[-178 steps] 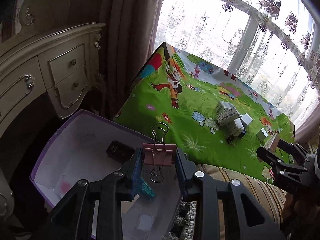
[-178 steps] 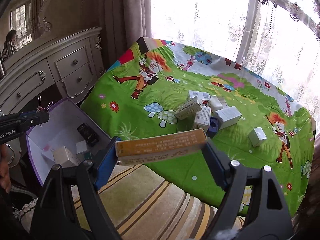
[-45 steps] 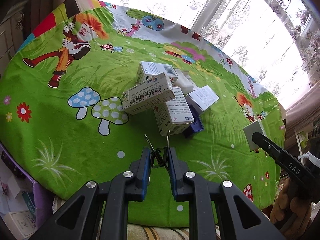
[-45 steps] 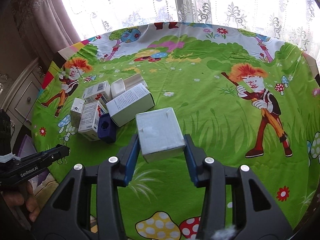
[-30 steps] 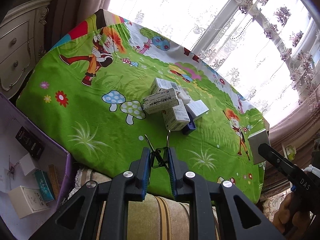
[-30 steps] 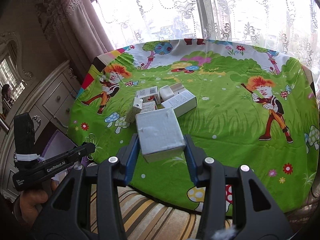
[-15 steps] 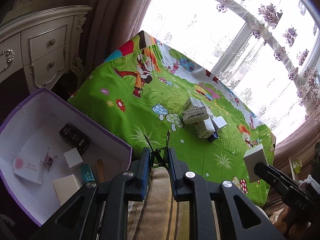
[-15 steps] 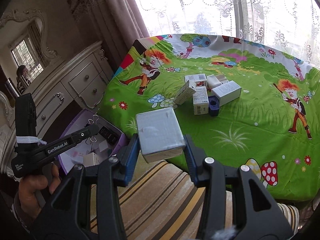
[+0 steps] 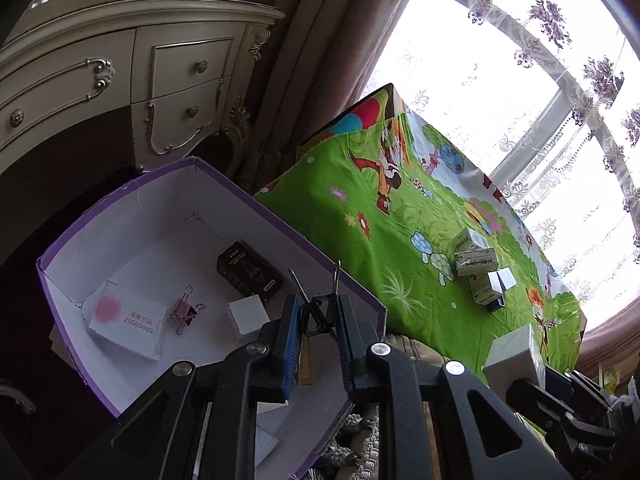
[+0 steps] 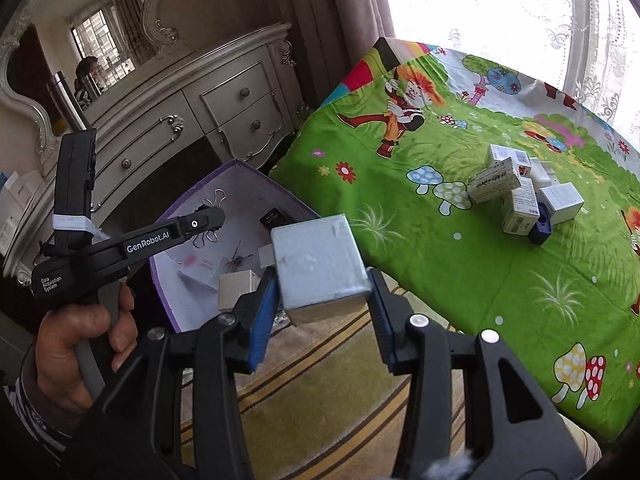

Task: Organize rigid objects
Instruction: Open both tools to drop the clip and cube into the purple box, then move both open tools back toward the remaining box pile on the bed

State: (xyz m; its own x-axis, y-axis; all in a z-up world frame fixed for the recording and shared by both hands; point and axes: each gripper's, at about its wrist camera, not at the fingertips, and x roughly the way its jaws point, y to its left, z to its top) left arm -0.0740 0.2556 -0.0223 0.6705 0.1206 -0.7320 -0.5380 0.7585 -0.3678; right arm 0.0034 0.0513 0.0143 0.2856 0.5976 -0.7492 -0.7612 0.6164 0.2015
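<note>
My left gripper (image 9: 318, 316) is shut on a small black binder clip (image 9: 320, 312), held over the near rim of the purple-edged white box (image 9: 132, 208). That gripper also shows in the right wrist view as the left gripper (image 10: 208, 218), above the box (image 10: 200, 196). My right gripper (image 10: 322, 284) is shut on a grey-white box (image 10: 320, 262), hanging over the striped cushion beside the purple-edged box. The grey-white box (image 9: 514, 356) shows at the lower right of the left wrist view. Inside the purple-edged box lie a black carton (image 9: 248, 268), a pink binder clip (image 9: 184, 312), a white card box (image 9: 128, 326) and a small white cube (image 9: 248, 314).
A green cartoon cloth (image 10: 460, 240) covers the table (image 9: 392, 248), with several small cartons (image 10: 516, 192) and a blue block (image 10: 540, 230) heaped on it. A cream dresser (image 9: 120, 96) stands behind the box. A hand (image 10: 76, 344) holds the left gripper. A striped cushion (image 10: 320, 384) lies below.
Both grippers have swung left, away from the table, toward the purple-edged box. The clip now hangs over the box and the grey-white box is close beside it. Neither grip has altered.
</note>
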